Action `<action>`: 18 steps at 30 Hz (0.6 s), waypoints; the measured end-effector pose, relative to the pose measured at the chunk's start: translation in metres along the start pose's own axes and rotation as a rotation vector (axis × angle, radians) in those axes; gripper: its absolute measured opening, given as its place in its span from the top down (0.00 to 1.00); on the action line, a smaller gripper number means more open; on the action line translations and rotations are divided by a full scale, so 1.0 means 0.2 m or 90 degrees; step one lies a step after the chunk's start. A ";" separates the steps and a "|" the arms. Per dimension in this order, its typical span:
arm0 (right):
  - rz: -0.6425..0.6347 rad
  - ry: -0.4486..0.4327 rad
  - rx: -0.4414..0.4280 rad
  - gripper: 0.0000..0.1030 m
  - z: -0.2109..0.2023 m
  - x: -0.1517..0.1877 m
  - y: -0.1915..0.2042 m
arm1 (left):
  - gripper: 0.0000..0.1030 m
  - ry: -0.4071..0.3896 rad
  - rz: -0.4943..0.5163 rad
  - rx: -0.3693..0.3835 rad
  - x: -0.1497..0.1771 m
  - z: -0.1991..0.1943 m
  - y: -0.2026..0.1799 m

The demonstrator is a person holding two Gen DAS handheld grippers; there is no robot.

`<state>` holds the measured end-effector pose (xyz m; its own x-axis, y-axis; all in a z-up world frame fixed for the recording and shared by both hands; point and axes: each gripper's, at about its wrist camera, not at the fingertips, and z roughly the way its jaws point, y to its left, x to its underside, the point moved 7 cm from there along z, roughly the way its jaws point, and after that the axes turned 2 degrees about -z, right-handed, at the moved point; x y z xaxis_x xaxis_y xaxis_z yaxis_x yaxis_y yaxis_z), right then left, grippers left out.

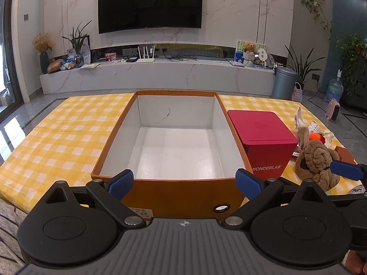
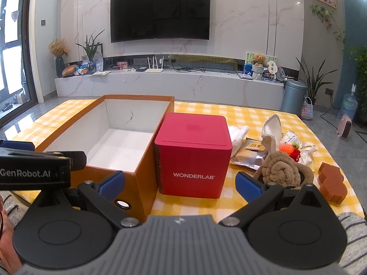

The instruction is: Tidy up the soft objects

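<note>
1. The counter (image 1: 57, 137) is covered in a yellow-and-white checked cloth and stands in a living room with a grey tiled floor.
2. Behind it a dark television (image 1: 150, 3) hangs on a marble-look wall, above a long low white shelf (image 1: 156, 75) that carries a router, cables, plants, a vase of dried flowers and a small teddy bear.
3. A grey-blue bin (image 2: 293, 96) stands on the floor at the shelf's right end, with potted plants and a water bottle further right.
4. An open orange box (image 1: 174, 197) with a white lining sits in the middle of the counter; its inside is bare.
5. A red cube-shaped container (image 2: 195, 160) marked WONDERLAB stands just beside the box's right wall.
6. The brown plush toy (image 2: 282, 169), thick rolled coils of fuzzy fabric, lies on the cloth to the right of the red container, near the counter's front edge.
7. Behind the plush lie a small orange-and-red knitted piece (image 2: 290, 150), a cream-coloured soft item, clear wrappers and a foil packet; brown blocks (image 2: 331, 183) sit to its right.
8. The left tool (image 1: 184, 182) hovers at the box's near wall, fingers spread wide, holding nothing.
9. The right tool (image 2: 181, 184) is spread wide too and empty, its right finger (image 2: 248, 186) just in front of the plush.
</note>
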<state>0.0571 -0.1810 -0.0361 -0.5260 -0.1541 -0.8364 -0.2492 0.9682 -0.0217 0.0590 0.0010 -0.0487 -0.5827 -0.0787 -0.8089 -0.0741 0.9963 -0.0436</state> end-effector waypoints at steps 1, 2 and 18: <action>0.000 0.000 0.000 0.03 0.00 0.00 0.00 | 0.00 0.000 0.001 -0.001 0.00 0.00 0.00; 0.000 0.001 0.000 0.03 0.00 0.00 0.00 | 0.00 -0.001 0.001 -0.001 0.00 0.00 0.00; 0.021 -0.017 0.000 0.03 -0.05 -0.01 -0.09 | 0.00 0.010 0.006 0.023 -0.03 -0.03 -0.06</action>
<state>0.0553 -0.2001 -0.0279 -0.5118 -0.1160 -0.8512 -0.2317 0.9728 0.0068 0.0595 -0.0100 -0.0397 -0.5955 -0.0698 -0.8003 -0.0396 0.9976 -0.0575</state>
